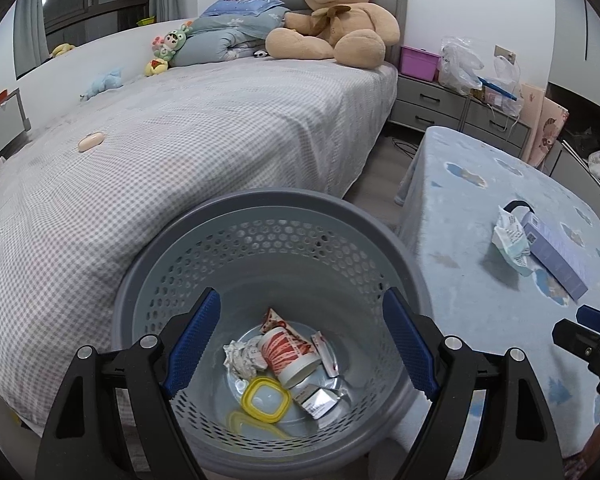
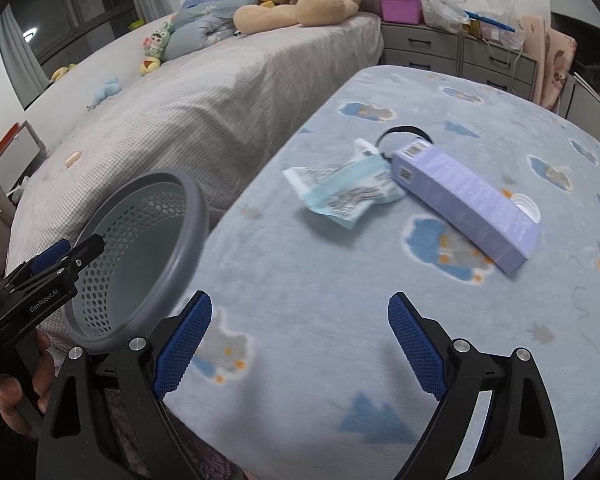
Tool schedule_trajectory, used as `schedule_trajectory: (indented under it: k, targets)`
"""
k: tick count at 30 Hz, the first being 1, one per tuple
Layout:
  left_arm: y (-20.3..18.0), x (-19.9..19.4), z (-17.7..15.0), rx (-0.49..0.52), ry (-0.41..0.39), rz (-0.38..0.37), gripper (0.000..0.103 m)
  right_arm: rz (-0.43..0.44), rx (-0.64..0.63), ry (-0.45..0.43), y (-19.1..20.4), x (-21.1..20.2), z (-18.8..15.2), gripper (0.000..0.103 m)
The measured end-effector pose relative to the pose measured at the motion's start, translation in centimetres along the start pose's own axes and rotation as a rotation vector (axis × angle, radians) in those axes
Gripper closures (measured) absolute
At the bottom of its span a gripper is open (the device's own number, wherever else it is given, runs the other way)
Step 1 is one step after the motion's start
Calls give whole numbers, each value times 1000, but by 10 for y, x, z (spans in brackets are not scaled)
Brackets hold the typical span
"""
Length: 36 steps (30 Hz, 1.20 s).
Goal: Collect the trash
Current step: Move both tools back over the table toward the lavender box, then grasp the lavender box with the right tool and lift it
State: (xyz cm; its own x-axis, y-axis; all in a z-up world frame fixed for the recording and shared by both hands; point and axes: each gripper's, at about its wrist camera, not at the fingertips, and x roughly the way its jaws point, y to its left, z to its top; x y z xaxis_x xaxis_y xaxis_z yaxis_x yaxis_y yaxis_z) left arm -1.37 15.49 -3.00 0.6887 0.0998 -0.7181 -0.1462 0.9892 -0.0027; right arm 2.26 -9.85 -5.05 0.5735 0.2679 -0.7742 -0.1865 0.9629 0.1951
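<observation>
Left gripper (image 1: 302, 340), right gripper (image 2: 300, 344): black plastic frames, blue ribbed pads (image 2: 184, 340), silver screws, white "GenRobot.AI" lettering.

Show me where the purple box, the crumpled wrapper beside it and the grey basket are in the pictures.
purple box (image 2: 466, 200), right wrist view, middle of its top face.
crumpled wrapper (image 2: 346, 190), right wrist view, its centre.
grey basket (image 1: 276, 248), left wrist view, perforated inner back wall.
</observation>
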Motion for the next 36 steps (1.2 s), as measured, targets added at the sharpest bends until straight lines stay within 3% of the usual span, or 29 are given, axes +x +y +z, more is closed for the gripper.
schedule_trajectory:
  k: [15,24,36]
  targets:
    - [-74,9,7,79,34,-86,23,-119,16,-14,-91,-12,30,15]
    - [-108,20,23,140,47,-124,23,-108,-4,23,-121,23,58,15]
    - [-157,55,71,229,53,-197,23,-75,-62,84,-134,60,76,15]
